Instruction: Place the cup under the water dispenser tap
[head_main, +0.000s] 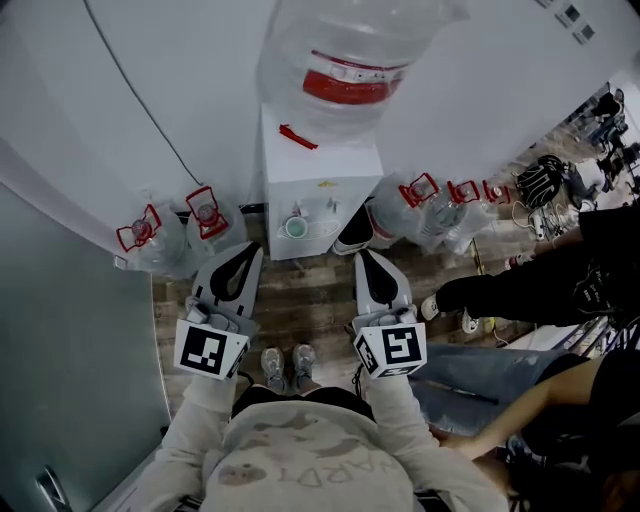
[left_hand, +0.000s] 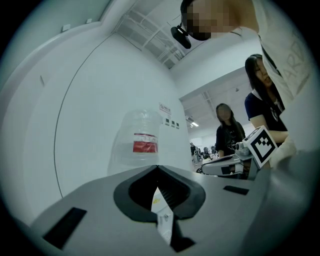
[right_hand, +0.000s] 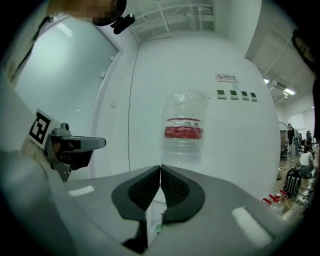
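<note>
A white water dispenser stands against the wall with a big clear bottle on top, also seen as the bottle and the bottle from the gripper views. A small pale green cup sits in the dispenser's tap recess. A sliver of the cup shows below the right jaws. My left gripper and right gripper are held side by side, level, a little short of the dispenser front. The left gripper and the right gripper are both shut with nothing between the pads.
Several water jugs with red handles stand on the floor left and right of the dispenser. A grey panel is at the left. People stand close on the right, and bags and clutter lie beyond.
</note>
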